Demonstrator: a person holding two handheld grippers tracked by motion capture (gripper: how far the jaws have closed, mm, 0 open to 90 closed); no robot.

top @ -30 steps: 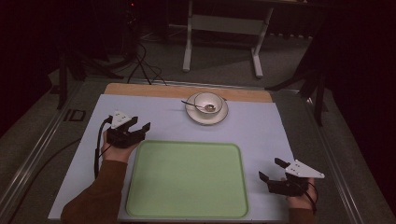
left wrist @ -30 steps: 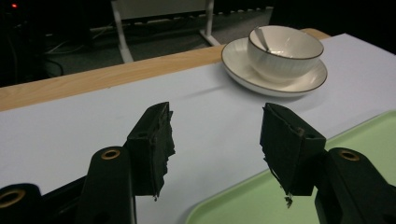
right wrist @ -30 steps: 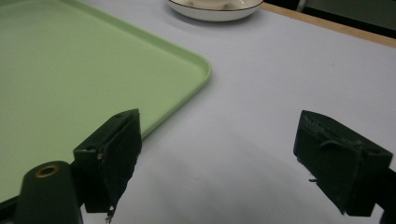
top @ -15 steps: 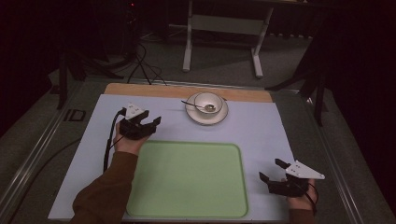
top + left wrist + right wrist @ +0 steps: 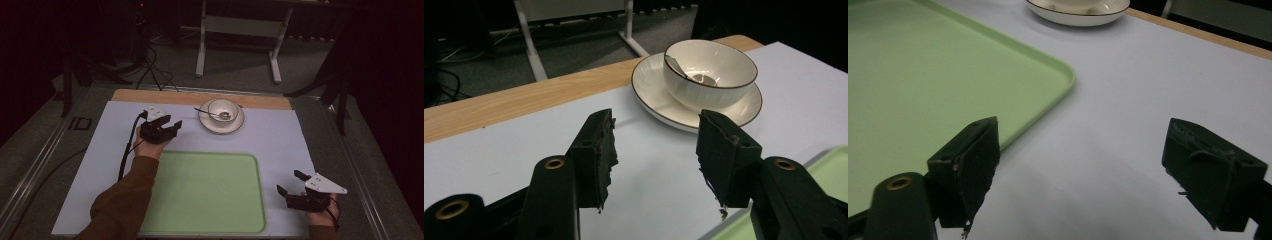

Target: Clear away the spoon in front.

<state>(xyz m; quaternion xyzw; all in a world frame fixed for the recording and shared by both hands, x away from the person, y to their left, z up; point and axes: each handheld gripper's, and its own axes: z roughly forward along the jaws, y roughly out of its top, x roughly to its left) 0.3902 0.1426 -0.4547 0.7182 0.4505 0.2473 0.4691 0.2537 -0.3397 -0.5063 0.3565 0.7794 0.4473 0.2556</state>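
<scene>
A white bowl [image 5: 223, 108] stands on a white saucer [image 5: 220, 123] at the far middle of the table, with a spoon [image 5: 208, 113] resting in it. My left gripper [image 5: 170, 128] hovers left of the saucer and points at it. Its jaws have just been closing a little, and nothing is between them. In the left gripper view the bowl [image 5: 710, 70] and saucer [image 5: 655, 95] lie just beyond my left gripper [image 5: 656, 145]. My right gripper [image 5: 291, 183] stays open and empty near the front right, beside the green tray [image 5: 200, 200].
The green tray [image 5: 923, 75] lies on a pale sheet [image 5: 270, 145] that covers the table. A wooden strip [image 5: 150, 96] runs along the far edge. A cable [image 5: 127, 150] trails from the left gripper. A metal stand [image 5: 237, 25] is on the floor beyond.
My left gripper has moved right and away from the person, toward the saucer, and its jaws have narrowed slightly. The right gripper has not moved.
</scene>
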